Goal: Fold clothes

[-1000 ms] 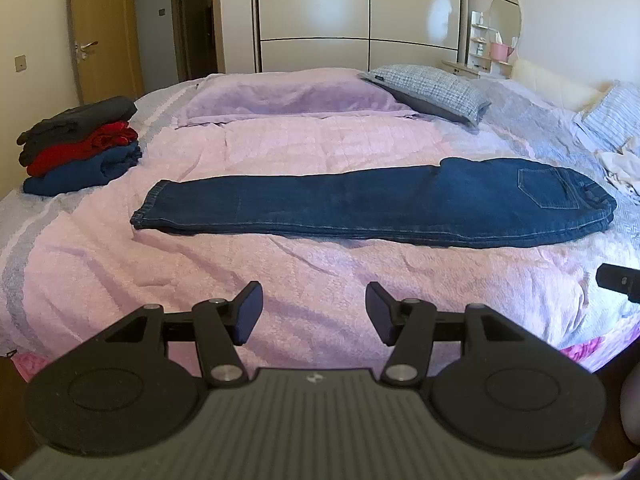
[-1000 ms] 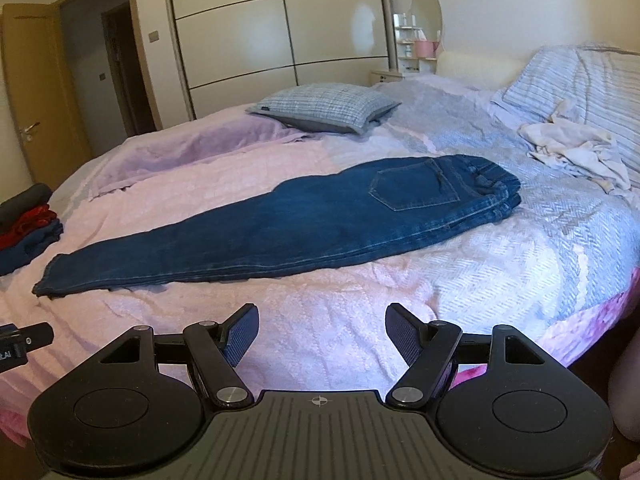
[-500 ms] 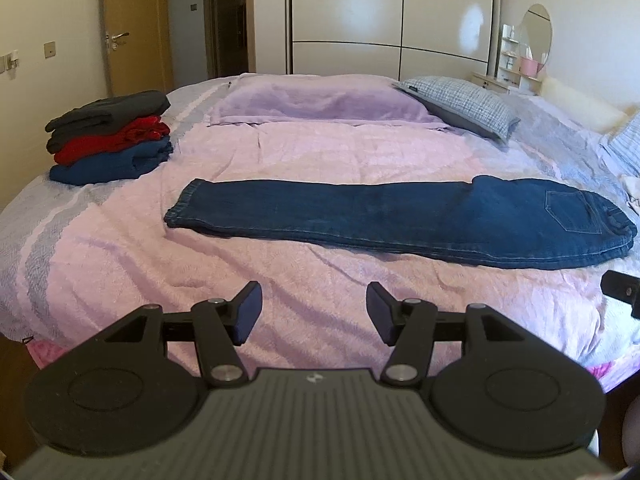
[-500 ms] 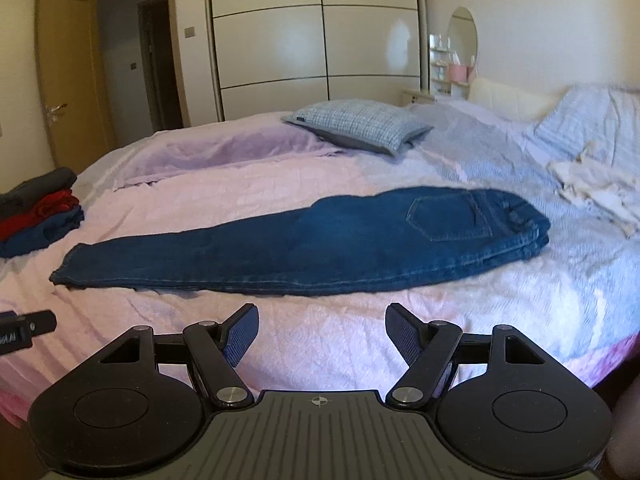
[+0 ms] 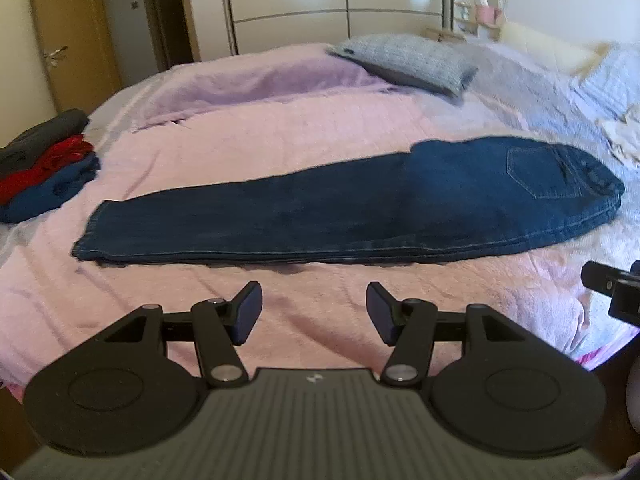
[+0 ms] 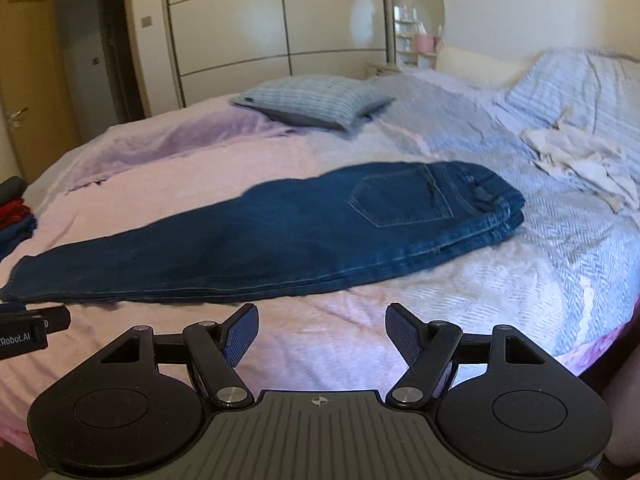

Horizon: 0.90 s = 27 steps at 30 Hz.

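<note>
Jeans are lying flat across the pink bed, legs stacked lengthwise, waistband off to the right. Left gripper and right gripper both hover over the near edge, jaws wide apart, holding nothing. Folded stack sits far left.

Matte black gripper, ribbed grey body, silver pivot screws, dark-blue pads
</note>
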### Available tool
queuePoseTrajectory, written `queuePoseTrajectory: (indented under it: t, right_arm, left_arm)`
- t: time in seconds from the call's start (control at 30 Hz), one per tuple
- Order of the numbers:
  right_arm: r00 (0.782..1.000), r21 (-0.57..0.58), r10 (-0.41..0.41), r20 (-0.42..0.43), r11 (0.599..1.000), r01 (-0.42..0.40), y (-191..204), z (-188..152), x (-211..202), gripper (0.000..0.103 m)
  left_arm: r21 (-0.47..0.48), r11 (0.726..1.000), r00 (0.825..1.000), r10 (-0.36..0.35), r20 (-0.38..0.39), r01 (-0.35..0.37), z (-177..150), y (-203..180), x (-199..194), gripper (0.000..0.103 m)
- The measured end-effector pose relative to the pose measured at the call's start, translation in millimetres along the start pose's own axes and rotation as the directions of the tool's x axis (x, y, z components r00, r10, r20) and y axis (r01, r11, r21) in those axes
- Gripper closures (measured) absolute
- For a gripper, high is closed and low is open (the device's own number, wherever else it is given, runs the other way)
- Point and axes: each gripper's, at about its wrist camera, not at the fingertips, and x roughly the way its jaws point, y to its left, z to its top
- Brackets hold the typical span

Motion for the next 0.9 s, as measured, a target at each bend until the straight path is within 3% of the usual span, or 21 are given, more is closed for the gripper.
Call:
queuePoseTrajectory:
  t: [0.23,0.4,0.57,0.7,0.9]
  right_arm:
    - [0.999,0.074,0.026,-0.032,0.997,-0.023,-23,7,23,0.03]
    - [0.998,0.146,0.024,-0.065,0.989,-0.015,-28,10,41,0.03]
    - [0.994,0.192,0.07,-0.088,0.98,-0.052,-16,7,68,0.03]
    - [0.983,0.269,0.161,-0.086,0.954,-0.133,-6,11,90,0.03]
    - [0.977,0.247,0.192,-0.095,0.955,-0.163,13,27,117,0.03]
  left_arm:
    - [-0.015,1.0,1.0,-0.012,-0.018,0.012,9,14,38,0.051]
    - [-0.099,0.995,0.999,-0.003,-0.032,0.0,1,66,63,0.06]
    - [-0.252,0.966,0.998,0.04,-0.044,-0.05,-11,132,80,0.067]
    - [-0.415,0.904,0.995,0.086,-0.049,-0.099,-16,191,92,0.069]
    - [-0.654,0.751,0.995,0.088,-0.041,-0.094,-23,263,114,0.073]
